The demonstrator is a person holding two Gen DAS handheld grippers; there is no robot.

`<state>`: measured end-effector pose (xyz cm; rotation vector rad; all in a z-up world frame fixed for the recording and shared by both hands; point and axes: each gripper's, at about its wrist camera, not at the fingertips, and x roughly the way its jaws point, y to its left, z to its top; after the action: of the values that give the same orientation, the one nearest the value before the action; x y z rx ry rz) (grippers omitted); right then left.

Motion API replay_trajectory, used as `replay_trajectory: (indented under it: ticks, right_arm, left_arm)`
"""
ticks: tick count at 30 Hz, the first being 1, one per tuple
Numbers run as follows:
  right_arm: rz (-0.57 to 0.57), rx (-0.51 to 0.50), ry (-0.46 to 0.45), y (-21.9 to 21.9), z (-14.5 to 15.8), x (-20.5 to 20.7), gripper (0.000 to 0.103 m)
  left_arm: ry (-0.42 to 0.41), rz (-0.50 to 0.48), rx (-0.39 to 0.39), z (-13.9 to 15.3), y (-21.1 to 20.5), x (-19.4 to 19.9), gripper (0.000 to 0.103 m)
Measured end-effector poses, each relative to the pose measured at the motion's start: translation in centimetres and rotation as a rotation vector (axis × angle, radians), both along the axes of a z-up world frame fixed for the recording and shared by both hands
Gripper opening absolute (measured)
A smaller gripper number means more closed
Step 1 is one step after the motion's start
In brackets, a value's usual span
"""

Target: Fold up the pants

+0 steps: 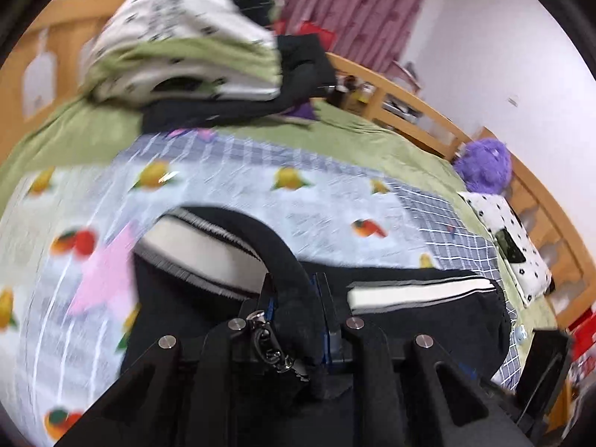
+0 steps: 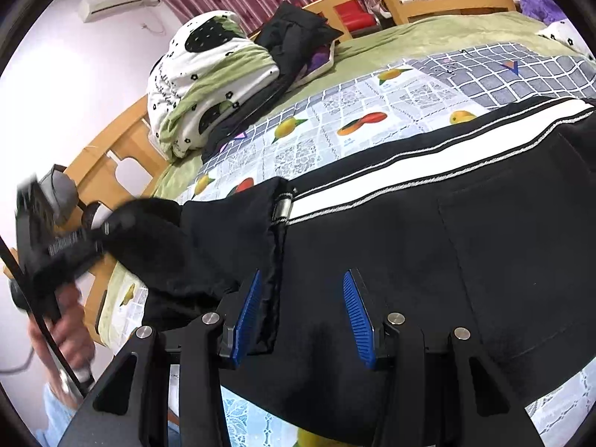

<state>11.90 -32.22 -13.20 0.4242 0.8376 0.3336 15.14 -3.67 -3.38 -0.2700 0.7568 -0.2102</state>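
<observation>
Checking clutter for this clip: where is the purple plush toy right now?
In the left wrist view the purple plush toy sits at the right, against the wooden bed rail, just beyond a black-and-white patterned pillow.

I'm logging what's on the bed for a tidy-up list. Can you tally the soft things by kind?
Pants: 1
Rolled quilt: 1
Dark clothes pile: 1
Purple plush: 1
Spotted pillow: 1
Total: 5

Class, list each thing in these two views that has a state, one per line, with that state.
Left hand-held gripper: shut on a fold of the black pants.
Right hand-held gripper: open, jaws apart over the pants.
Black pants with white side stripe: spread on the bed, one end lifted.
White and green quilt: bundled in a heap.
</observation>
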Motion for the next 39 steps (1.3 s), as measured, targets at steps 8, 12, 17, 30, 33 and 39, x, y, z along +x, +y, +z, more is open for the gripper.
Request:
replay_trajectory:
  ticks: [8,12,17,30,33,39]
  right_arm:
    - [0.0,0.009,0.028,-0.6,-0.1,0.4,0.046]
    - [0.04,-0.016,0.029,0.9,-0.4,0.8,0.046]
    - [0.107,-0.035,0.035,3.8,-1.1,1.7,0.046]
    - [0.176,-0.317,-0.044,14.1,-2.6,5.3,0.009]
    - [0.154,-0.161,-0.118,11.4,0.5,3.5,0.008]
    - [0.126,0.044,-0.055,6.2,1.3,0.3,0.01]
  left_arm:
    - [0.139,-0.14,0.068,-2.4,-8.8,6.5,0.04]
    - [0.086,-0.165,0.093,-2.3,-8.4,3.9,0.061]
    - [0.091,-0.085,0.115,-2.3,-2.7,0.7,0.065]
    - [0.149,0.185,0.084,-7.3,14.2,-6.5,0.067]
    - [0.149,0.19,0.062,-7.8,15.7,-7.1,0.067]
    - [0.138,0.169,0.037,-8.0,16.5,-7.8,0.067]
